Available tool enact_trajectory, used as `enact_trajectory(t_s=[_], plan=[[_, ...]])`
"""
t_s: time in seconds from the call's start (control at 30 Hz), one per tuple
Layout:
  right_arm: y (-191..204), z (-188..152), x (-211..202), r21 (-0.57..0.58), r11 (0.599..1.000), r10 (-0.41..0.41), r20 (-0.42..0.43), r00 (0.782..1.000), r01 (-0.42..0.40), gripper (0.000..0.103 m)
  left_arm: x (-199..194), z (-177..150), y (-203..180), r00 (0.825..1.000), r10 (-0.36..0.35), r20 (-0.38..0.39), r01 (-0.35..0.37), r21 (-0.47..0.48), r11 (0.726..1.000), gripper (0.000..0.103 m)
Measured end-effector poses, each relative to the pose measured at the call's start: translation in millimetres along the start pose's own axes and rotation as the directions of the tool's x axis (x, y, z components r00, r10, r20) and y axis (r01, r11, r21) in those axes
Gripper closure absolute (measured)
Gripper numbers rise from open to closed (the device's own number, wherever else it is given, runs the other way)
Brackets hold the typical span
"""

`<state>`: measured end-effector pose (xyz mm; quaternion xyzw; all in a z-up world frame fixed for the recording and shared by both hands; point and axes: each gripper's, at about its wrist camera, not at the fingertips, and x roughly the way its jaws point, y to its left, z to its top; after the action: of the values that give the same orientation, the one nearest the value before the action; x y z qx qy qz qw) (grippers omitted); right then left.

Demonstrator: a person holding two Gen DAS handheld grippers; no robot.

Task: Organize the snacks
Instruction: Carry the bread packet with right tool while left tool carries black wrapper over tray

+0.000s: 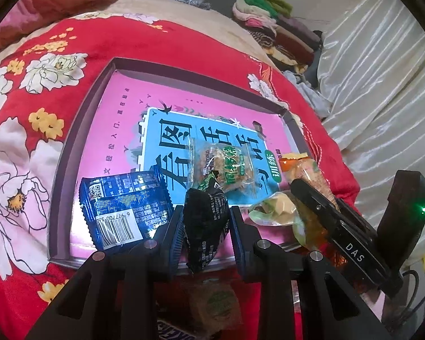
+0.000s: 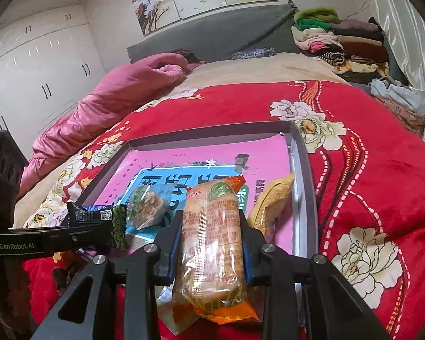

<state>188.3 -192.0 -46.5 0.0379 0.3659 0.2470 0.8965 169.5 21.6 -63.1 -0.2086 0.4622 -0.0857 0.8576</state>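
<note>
- Snacks mid-sort: shallow box lid/tray (image 1: 70, 147) w/ pink printed liner lies on the red floral bedspread (image 1: 19, 85), centre of both views; several packs already inside near its lower edge.
- In tray: blue foil pack (image 1: 121, 206) lower left, barcode up; clear pack of crisp bits (image 1: 221, 167) at centre on the blue print; pale yellow-green pack (image 1: 272, 209) just right of it; yellow pack (image 2: 272, 201) by the tray's right wall in right-wrist view.
- Left gripper (image 1: 205, 226): jaws clenched on a black pack (image 1: 205, 221), held over the tray's near edge – not yet set down.
- Right gripper (image 2: 211, 240): jaws clamped on a long orange-ended pastry pack (image 2: 212, 243), also over the near edge, just beside the yellow pack.
- Still outside, bottom of left-wrist view below the jaws: a brownish wrapped cake (image 1: 215, 306) and a bar w/ white lettering (image 1: 172, 334), partly hidden.
- Judgement: roughly midway – four packs in, two in hand awaiting release, at least two left on the bed; more may lie out of view.
- Far half of tray is bare, so room remains.
</note>
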Motion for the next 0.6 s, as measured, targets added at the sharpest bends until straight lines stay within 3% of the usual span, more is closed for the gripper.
enact_trajectory(t_s=[0.6], plan=[[4.8,2.2,-3.4,-0.015,1.000,0.024,0.005,1.000,-0.024,0.066,-7.7,1.2,0.6,0.999,0.052,0.006,-0.052,0.019,0.998,0.071]])
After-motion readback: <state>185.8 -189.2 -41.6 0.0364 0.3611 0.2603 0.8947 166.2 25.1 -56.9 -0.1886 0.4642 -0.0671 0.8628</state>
